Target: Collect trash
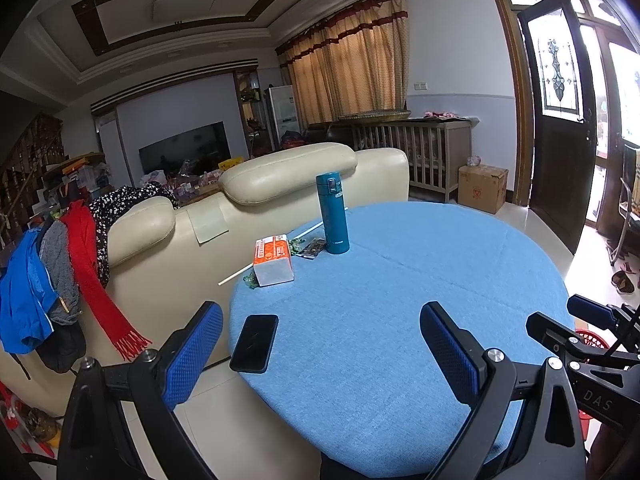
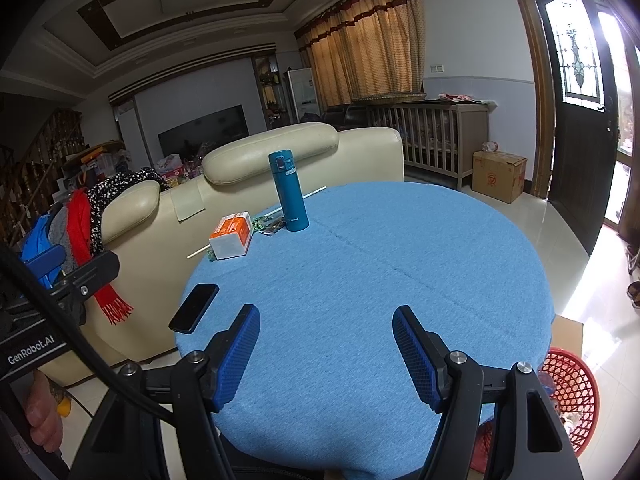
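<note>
Your left tongs (image 1: 320, 356) and right tongs (image 2: 326, 354) both gape wide, holding nothing, over the near edge of the blue desk (image 2: 380, 280). The trash lies at the far left: a thin white stick (image 1: 236, 275), stiff and light, and crinkly wrappers (image 1: 314, 247) just left of the teal flask (image 1: 333, 213). Pinch the stick mid-length; the wrappers look slippery, so nip a raised edge. The red basket (image 2: 576, 384) waits near right.

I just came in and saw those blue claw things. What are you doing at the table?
A person holds a tool in each hand over the round blue table to collect trash. The left tool and right tool are both open and hold nothing. Small wrappers and a long stick lie by the tissue box and teal bottle. A red basket waits beside the table.
</note>
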`<act>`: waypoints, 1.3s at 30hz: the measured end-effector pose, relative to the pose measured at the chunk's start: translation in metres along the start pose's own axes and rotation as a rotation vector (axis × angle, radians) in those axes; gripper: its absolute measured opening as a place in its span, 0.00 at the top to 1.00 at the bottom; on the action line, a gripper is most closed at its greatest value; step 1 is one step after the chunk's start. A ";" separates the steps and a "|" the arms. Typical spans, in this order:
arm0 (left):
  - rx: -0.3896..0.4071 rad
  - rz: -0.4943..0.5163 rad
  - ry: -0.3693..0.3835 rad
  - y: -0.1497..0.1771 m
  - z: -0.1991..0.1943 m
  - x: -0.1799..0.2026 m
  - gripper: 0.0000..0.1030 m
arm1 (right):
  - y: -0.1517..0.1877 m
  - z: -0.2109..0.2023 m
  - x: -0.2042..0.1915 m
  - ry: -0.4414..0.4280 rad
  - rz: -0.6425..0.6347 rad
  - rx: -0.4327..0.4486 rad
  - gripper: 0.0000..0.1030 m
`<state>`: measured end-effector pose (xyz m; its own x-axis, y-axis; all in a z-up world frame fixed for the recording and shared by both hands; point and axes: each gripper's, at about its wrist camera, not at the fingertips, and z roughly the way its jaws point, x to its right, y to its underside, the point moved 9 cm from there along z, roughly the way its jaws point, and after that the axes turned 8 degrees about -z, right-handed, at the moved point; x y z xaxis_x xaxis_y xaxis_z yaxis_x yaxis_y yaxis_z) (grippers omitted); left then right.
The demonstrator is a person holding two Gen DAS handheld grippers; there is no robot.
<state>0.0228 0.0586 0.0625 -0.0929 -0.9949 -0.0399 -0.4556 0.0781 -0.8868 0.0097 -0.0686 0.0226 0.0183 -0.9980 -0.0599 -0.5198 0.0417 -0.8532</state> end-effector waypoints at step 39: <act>-0.093 0.034 0.031 0.023 0.031 0.027 0.04 | 0.016 0.028 0.026 0.040 0.052 -0.054 0.30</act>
<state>0.0376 0.0314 0.0266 -0.1368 -0.9891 -0.0536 -0.5316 0.1190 -0.8386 0.0253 -0.0924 -0.0072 -0.0438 -0.9957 -0.0814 -0.5641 0.0919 -0.8205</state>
